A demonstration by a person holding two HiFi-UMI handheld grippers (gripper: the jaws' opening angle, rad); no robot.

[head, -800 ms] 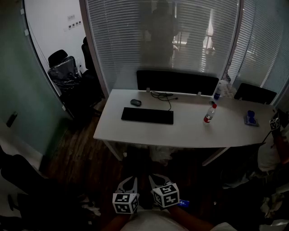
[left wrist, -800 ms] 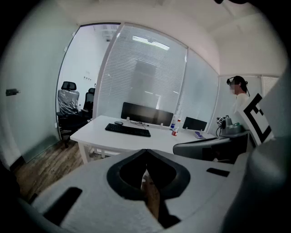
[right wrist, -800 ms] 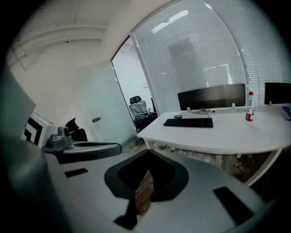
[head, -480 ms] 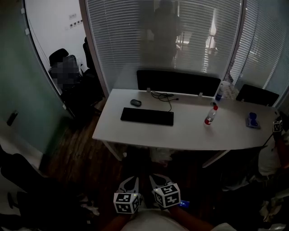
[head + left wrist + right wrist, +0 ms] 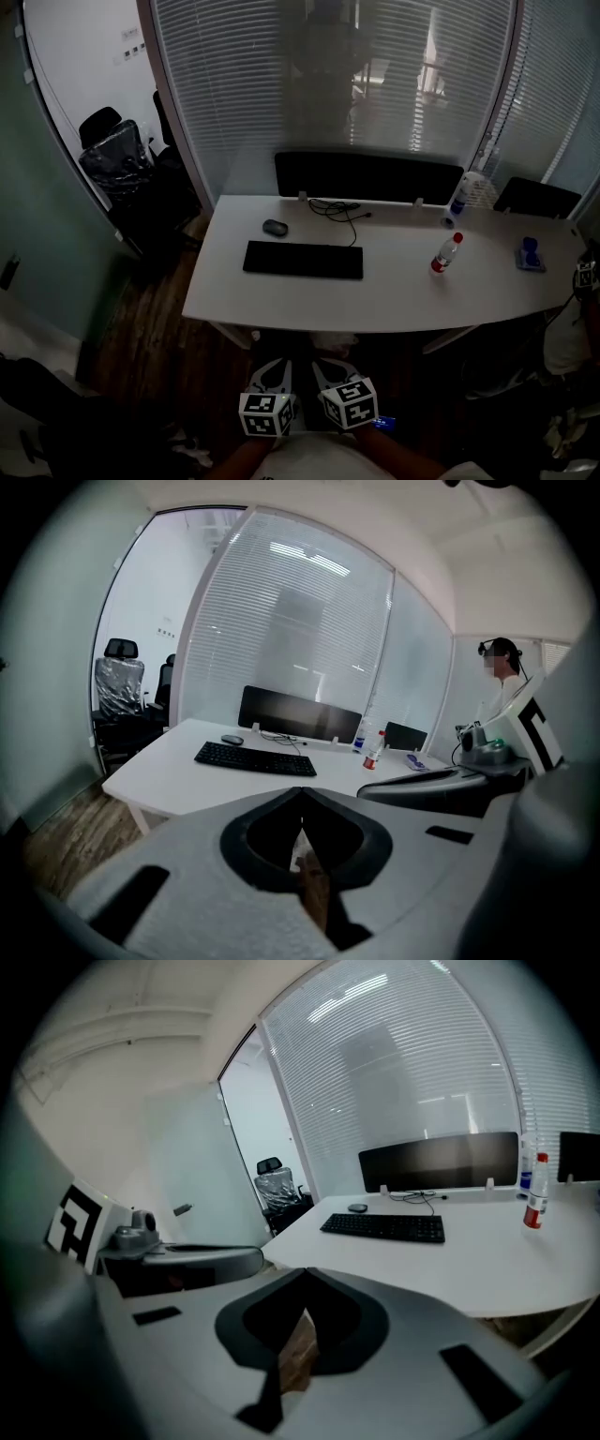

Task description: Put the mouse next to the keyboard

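Note:
A dark mouse [image 5: 275,227] lies on the white desk [image 5: 394,291], just beyond the left end of the black keyboard [image 5: 303,260]. Both show again in the left gripper view as the mouse [image 5: 232,739] and keyboard [image 5: 254,758], and in the right gripper view as the mouse [image 5: 357,1207] and keyboard [image 5: 384,1227]. My left gripper [image 5: 273,377] and right gripper [image 5: 329,374] hang side by side well short of the desk's near edge, above the floor. Both are shut, their jaw tips meeting with nothing between them.
A red-capped bottle [image 5: 444,252] stands on the desk right of the keyboard, a blue-capped bottle [image 5: 458,196] farther back, a blue object [image 5: 530,253] at the right end. A black screen panel [image 5: 367,175] and cable [image 5: 336,207] line the back edge. Office chairs [image 5: 117,159] stand left; a person [image 5: 574,328] sits right.
The head view has shifted closer and a little to the left, so the desk looks larger and lower in the frame. The grippers keep their place and stay shut.

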